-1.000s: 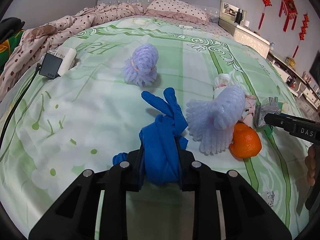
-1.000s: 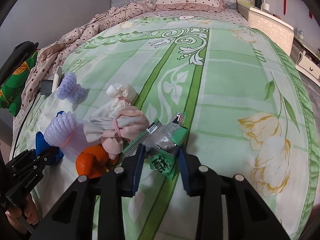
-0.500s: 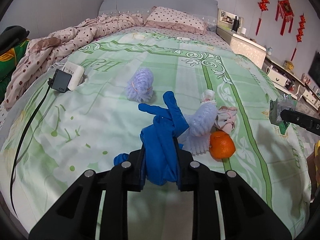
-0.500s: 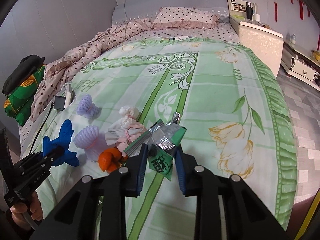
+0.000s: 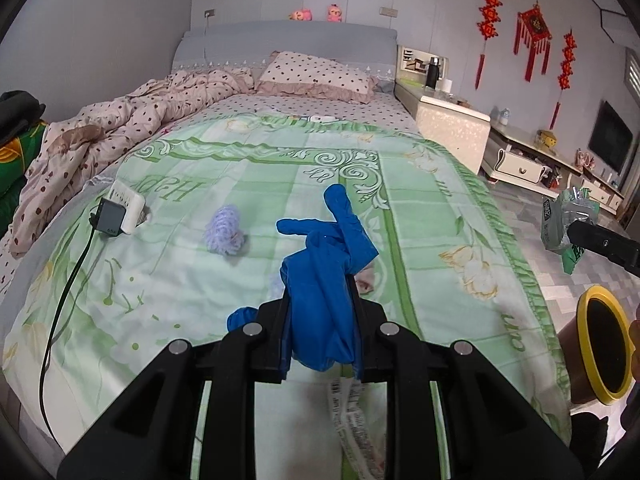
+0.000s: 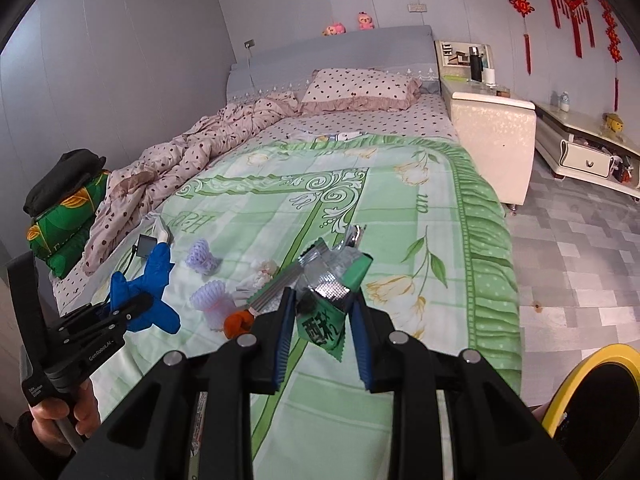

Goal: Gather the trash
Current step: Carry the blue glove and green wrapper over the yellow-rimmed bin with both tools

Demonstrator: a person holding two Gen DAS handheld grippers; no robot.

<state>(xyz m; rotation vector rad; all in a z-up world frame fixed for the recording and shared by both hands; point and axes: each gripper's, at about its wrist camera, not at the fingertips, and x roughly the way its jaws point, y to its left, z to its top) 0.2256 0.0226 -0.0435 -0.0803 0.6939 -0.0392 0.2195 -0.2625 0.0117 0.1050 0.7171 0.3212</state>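
**Clerk:** Item one — what's in the left tongs?

**Me:** My left gripper (image 5: 320, 316) is clamped tight on a blue rubber glove (image 5: 326, 276). I've pinched it at the bunched cuff, so its fingers poke up past the tips and nothing trails on the bed (image 5: 240, 184).

**Clerk:** Item two?

**Me:** My right gripper (image 6: 320, 320) is closed narrow on a crumpled green-and-silver snack wrapper (image 6: 334, 284), caught mid-body so the foil can't slide out.

**Clerk:** Destination?

**Me:** A yellow-rimmed bin (image 6: 592, 392), low and to the right of the right tongs, beside the bed. Both loads ride clear of the sheet — I judge this the carry-over.

**Clerk:** Left on the bed?

**Me:** Beyond and left of the right tips: two purple foam fruit nets (image 6: 210, 300), a tangerine (image 6: 238, 322), some bundled pinkish cloth. The charger (image 5: 112, 218) isn't trash; it sits far left.
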